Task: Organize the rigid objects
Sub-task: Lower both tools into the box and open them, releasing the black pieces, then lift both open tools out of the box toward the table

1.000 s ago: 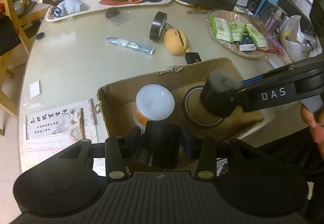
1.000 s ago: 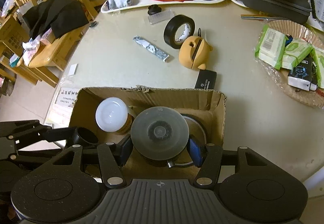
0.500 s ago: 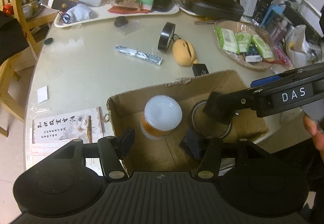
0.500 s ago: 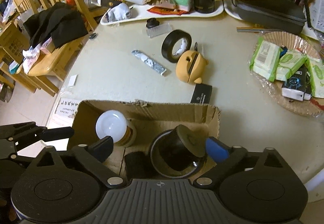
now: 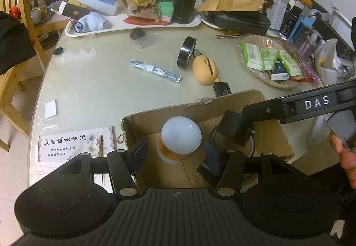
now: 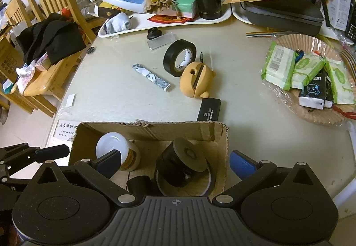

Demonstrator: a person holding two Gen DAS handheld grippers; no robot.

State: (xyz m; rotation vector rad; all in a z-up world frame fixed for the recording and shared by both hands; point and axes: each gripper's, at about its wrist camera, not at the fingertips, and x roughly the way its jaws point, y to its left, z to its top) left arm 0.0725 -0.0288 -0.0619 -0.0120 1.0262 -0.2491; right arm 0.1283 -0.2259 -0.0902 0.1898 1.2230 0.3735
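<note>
Crowded round worktop [image 6: 124, 95] under dim indoor light, wooden chairs at upper left of the right wrist view, trays and a basket of packets along the top and right.

Low centre in both views: a torn cardboard box [image 6: 153, 129] at the near edge of the worktop. Inside, a white-lidded jar [image 5: 181, 138] standing at the left, a black cylinder [image 6: 183, 161] tilted on a round tin [image 6: 207, 181] at the right, a small black cup [image 6: 139, 182] near the front wall.

Left tongs [image 5: 175, 153] spread wide, empty, flanking the jar without touching. Right tongs [image 6: 175, 160] spread wide too, empty, above the cylinder; seen from the left wrist view, one finger close against it, contact not clear.

Outside the box, mid-frame: black tape roll [image 6: 180, 57] on edge, leaning by a tan duck-shaped case [image 6: 197, 82], a wrapped bar [image 6: 151, 77] to its left, a black card [image 6: 209, 109] just behind the box wall.

Likely risks: cylinder only propped, not seated, so a brush from the right tongs could roll it off the tin or into the jar. Box near the edge and light, so a downward push or snag on the torn rim could slide or tip it. Tape roll on edge, apt to roll away when the case is lifted.
</note>
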